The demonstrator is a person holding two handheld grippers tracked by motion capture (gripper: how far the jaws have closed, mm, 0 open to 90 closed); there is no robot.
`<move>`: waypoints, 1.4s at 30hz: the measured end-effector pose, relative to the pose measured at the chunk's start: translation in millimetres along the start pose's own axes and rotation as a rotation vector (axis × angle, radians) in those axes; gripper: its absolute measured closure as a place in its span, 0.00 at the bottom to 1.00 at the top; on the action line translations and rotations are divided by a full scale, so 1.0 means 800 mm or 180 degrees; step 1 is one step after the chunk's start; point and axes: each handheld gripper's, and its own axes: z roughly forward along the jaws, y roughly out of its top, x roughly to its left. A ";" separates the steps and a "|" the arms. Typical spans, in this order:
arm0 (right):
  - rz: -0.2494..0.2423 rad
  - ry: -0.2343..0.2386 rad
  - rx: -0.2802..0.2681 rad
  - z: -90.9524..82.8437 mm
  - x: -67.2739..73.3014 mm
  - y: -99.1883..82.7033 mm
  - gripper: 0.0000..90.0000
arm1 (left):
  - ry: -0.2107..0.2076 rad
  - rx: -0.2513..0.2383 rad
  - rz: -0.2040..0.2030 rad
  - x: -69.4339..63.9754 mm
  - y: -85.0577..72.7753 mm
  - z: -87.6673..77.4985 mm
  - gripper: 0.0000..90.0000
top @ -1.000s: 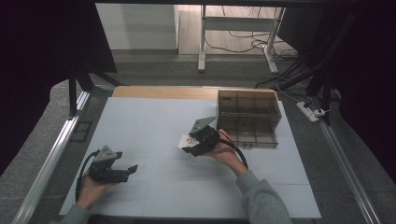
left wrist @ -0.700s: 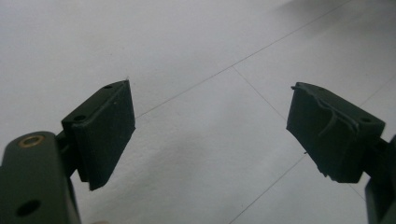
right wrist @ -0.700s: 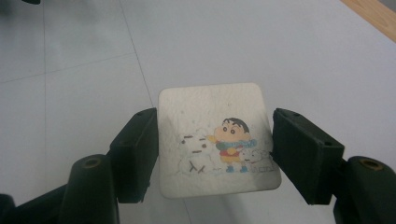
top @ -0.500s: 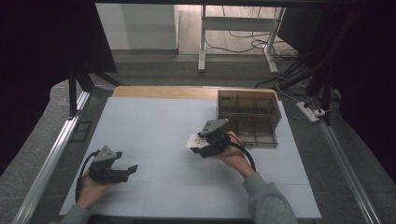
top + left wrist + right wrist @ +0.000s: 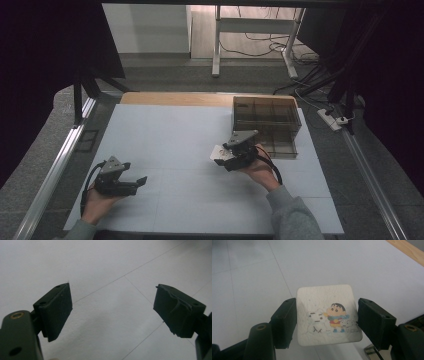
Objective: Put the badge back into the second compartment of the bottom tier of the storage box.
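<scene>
A broad, matte, pale grey table top (image 5: 165,135), ruled with thin seam lines into large panels and edged at the far side by a strip of light wood, carries a smoky, see-through plastic organiser box (image 5: 267,124) split by thin walls into rectangular compartments. Just in front of the box, above the table's right half, the right gripper (image 5: 325,322) clamps its black, blocky jaws on the two side edges of a small square card (image 5: 327,315), white, rough-grained and round-cornered, holding it clear of the surface. The card bears a printed cartoon: a dark-haired child in a red coat and blue scarf beside a snowman and a small white dog; no lettering is readable. Near the front left, the left gripper (image 5: 112,310) rests over bare table, its flat rubbery pads spread wide with nothing between them.
</scene>
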 end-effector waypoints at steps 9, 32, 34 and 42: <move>0.0058 -0.0052 -0.0007 -0.009 -0.001 -0.005 0.37 | -0.0001 0.0006 -0.0001 0.000 0.000 0.000 0.17; 0.0251 -0.0343 0.0025 -0.054 -0.008 -0.034 0.37 | -0.0011 0.0000 0.0000 0.000 0.000 0.001 0.17; 0.0258 -0.0372 0.0013 -0.058 -0.009 -0.037 0.37 | -0.0010 0.0001 0.0000 0.000 0.000 0.001 0.17; 0.0357 -0.0505 0.0052 -0.072 -0.015 -0.051 0.37 | -0.0007 -0.0001 -0.0003 0.000 0.000 0.001 0.17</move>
